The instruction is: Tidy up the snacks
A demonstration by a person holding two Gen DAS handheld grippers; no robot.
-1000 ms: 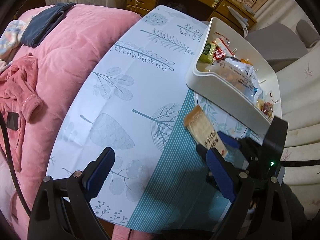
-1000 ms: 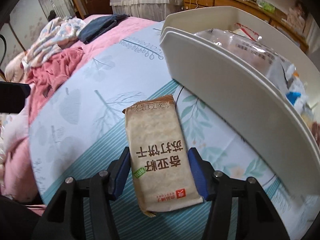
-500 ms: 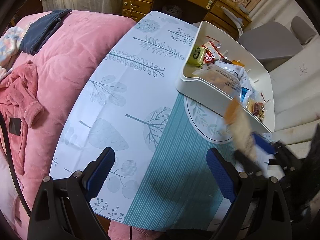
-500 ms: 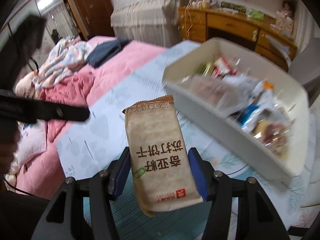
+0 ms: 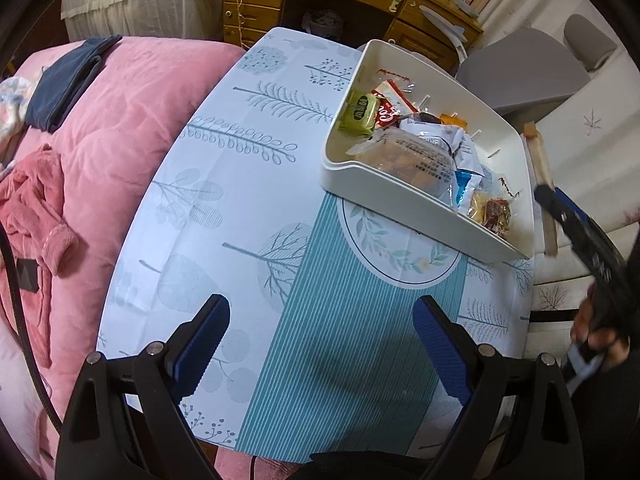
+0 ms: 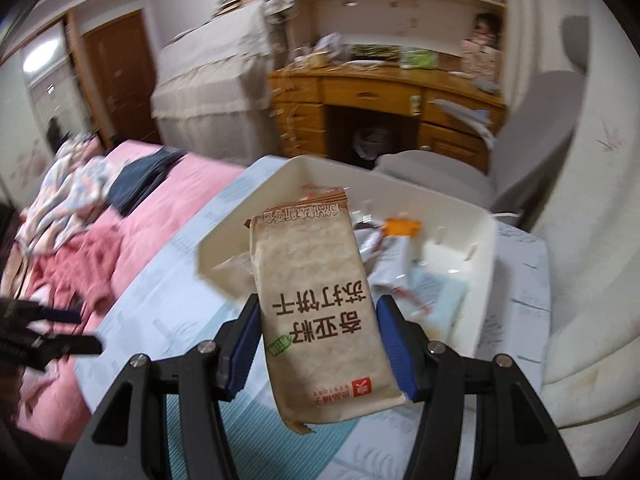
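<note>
My right gripper [image 6: 316, 344] is shut on a tan cracker packet [image 6: 316, 304] with dark print, held up in the air in front of the white bin [image 6: 486, 240]. In the left wrist view that packet [image 5: 542, 168] shows edge-on beside the bin's right rim [image 5: 528, 184], with the right gripper [image 5: 560, 208] and a hand behind it. The bin [image 5: 404, 200] holds several wrapped snacks, among them a green one [image 5: 360, 114] and a red one. My left gripper [image 5: 320, 344] hangs open over the teal striped part of the tablecloth, nothing between its fingers.
The table [image 5: 224, 184] has a pale blue leaf-print cloth. A pink quilt [image 5: 104, 120] with clothes on it lies to the left. A wooden desk [image 6: 384, 92] stands behind, a grey chair [image 5: 520, 68] and a cream sofa [image 6: 592, 240] to the right.
The right gripper has lifted the cracker packet off the table and carried it up beside the bin. The left gripper has risen a little, so the table looks smaller.
</note>
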